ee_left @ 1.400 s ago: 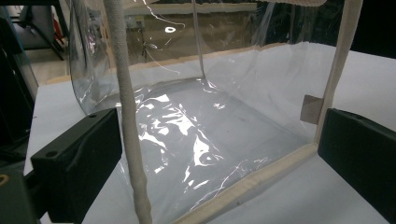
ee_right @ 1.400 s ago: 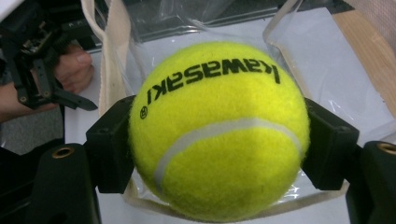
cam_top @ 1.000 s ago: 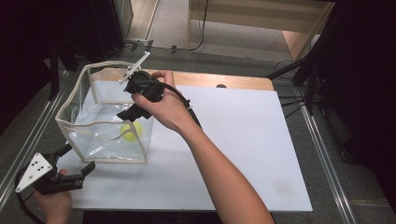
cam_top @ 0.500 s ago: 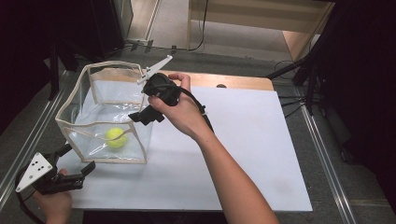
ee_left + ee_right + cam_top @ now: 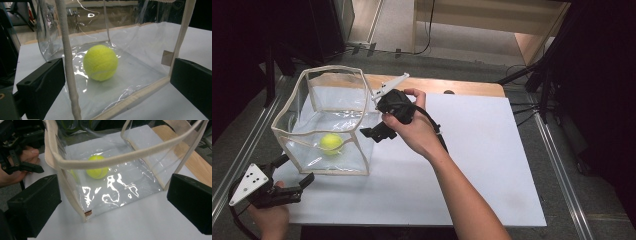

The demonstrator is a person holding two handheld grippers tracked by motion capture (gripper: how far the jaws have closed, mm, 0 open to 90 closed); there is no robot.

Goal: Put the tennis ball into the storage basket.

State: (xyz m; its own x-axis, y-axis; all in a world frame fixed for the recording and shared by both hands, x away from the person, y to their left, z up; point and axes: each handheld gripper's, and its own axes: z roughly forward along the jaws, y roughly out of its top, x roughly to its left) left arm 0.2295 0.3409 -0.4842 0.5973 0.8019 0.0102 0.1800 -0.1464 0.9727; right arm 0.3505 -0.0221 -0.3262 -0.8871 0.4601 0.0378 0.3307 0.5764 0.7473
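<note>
High view: right claw (image 5: 373,133) has withdrawn.

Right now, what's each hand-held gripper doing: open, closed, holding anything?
Left hand-held gripper: open, holding nothing, at the clear bag's near corner.
Right hand-held gripper: open, holding nothing, beside the bag.

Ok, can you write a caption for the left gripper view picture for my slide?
A yellow tennis ball sits inside a clear plastic bag on the white table, seen between two open black jaws.

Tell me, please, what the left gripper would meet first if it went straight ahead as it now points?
Most likely the near corner of the clear bag, whose cloth edge stands between the open jaws of the left gripper; the ball lies behind that wall.
</note>
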